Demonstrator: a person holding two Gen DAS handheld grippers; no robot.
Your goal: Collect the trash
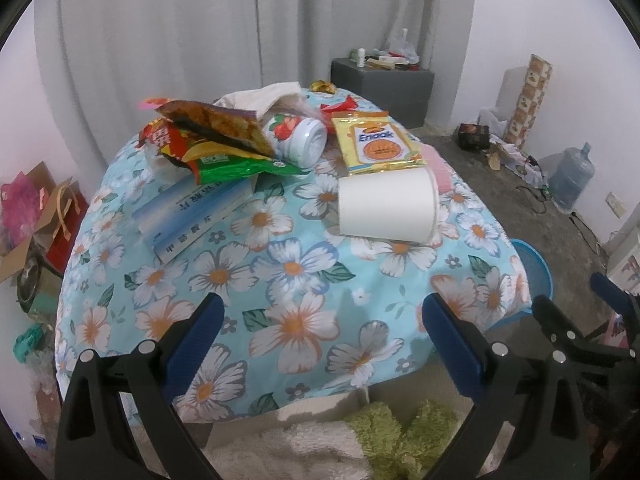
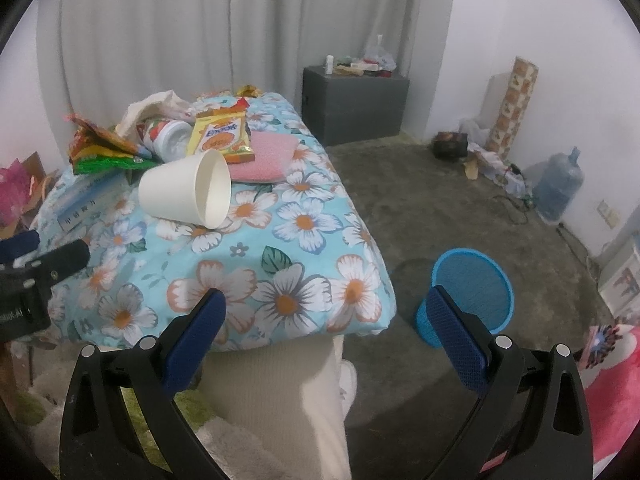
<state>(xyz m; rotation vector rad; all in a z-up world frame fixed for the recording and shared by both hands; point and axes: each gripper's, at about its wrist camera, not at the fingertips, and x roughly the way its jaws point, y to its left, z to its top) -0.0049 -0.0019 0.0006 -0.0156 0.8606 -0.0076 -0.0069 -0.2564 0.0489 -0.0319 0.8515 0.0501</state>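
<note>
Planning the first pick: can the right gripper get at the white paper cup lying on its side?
Probably yes: the right gripper is open, and the white paper cup lies apart from the wrapper pile, nothing between.

Grey curtain (image 2: 200, 40) behind the table; dark grey box (image 2: 354, 106) (cluttered top) against the wall; blue water jug (image 2: 558, 190) in far corner.

- Cloth (image 1: 280, 280) over the counter: light blue, printed with white flowers, orange centres, green leaves.
- Paper cup (image 2: 188, 194): plain white.
- Snack packet (image 1: 378, 144): yellow, orange circle.
- Bin (image 2: 476, 292): bright blue mesh.
- Tongs' pads (image 2: 456, 340): dark blue, on black arms.
- Curtain (image 1: 200, 20): pale grey.
</note>
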